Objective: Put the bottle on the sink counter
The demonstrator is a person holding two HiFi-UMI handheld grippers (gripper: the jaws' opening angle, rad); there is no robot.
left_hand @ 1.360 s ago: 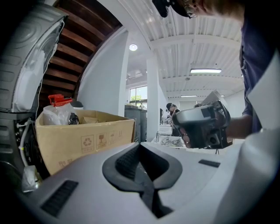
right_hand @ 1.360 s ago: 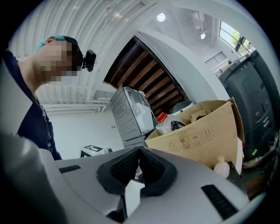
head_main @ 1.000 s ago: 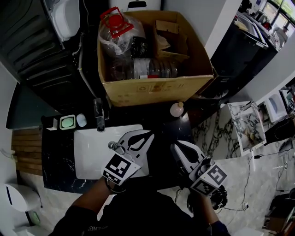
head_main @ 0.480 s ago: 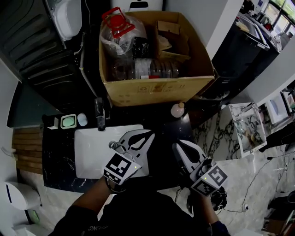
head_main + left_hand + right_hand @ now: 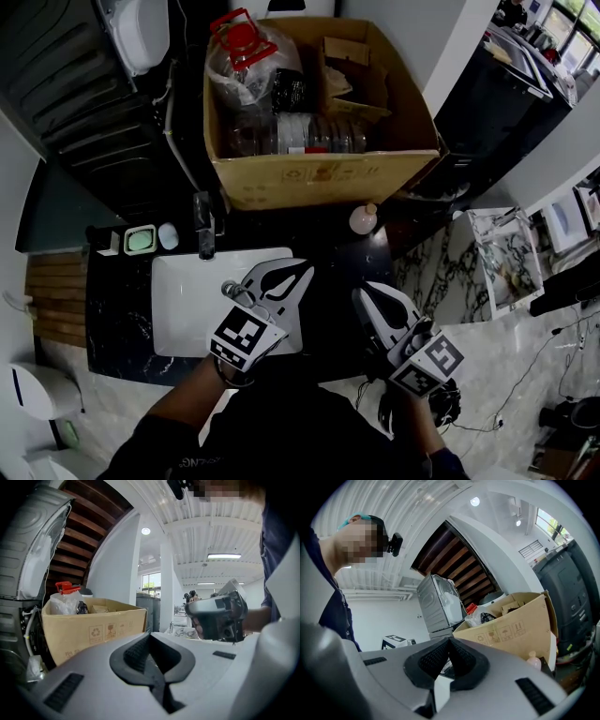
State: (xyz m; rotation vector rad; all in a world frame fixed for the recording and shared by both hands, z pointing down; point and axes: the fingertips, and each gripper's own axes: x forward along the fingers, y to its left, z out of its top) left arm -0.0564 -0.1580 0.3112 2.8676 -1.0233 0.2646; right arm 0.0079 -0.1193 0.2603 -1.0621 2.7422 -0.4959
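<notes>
Two claws: the left gripper [image 5: 302,273] and the right gripper [image 5: 360,292] both have their jaws pressed together, with nothing between them.
Left claw position: above the right end of the white rectangular sink basin [image 5: 183,305].
Right claw position: above the black marble sink counter [image 5: 323,242], to the right of the basin.
Task thing: a small, round, pale pink bottle [image 5: 363,219] stands on that counter, just in front of the brown cardboard box [image 5: 323,178].
Direction: straight ahead of the right claw's tips; ahead and to the right of the left claw's tips.
Long axis: vertical. The right gripper view shows it upright, neck up.
Nearer claw: the right one, with bare counter between it and the bottle.
Box contents: a clear plastic jug with a red cap [image 5: 240,49] and clear bottles lying on their sides [image 5: 305,136].
Stage: undecided. Either the pink bottle is the one meant and already rests on the counter, or a boxed bottle is meant.
</notes>
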